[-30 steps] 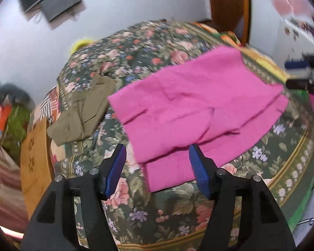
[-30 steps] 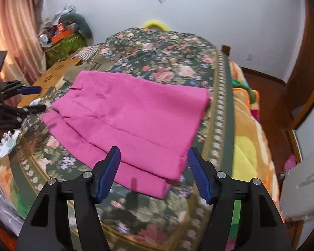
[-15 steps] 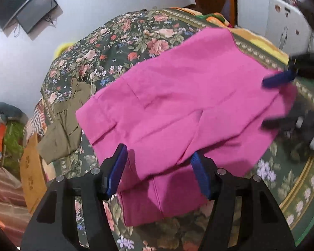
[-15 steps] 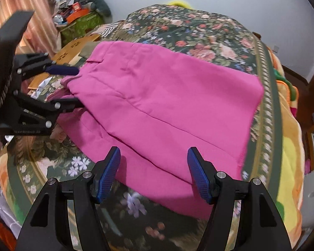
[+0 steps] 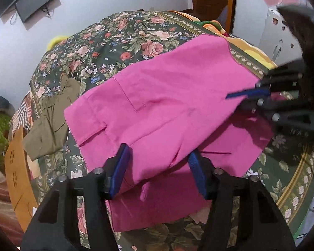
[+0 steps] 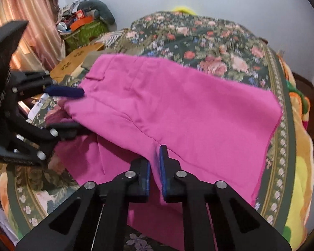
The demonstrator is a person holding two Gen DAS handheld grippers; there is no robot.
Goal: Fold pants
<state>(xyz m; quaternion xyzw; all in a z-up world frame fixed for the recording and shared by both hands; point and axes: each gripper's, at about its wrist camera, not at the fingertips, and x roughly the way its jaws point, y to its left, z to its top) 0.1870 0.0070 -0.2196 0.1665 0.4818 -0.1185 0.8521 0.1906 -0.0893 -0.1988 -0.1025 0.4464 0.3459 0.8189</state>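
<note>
Floral bedspread (image 5: 123, 33); pink pants (image 5: 178, 96) underside hidden

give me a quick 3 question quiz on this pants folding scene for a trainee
1. True or false: the right gripper has pinched the near edge of the pink pants.
2. Which garment lies beside the pink pants on the floral bedspread? A) olive green garment B) white shirt C) blue jeans
3. Fill in: the left gripper has a fold of pink fabric between its blue pads, and its jaws are ____.

Key
1. True: its blue pads are shut on the fabric edge.
2. A: the olive green garment lies at the pants' waist end, further from the right gripper.
3. Closing: the pads are still apart around the fold.
</note>
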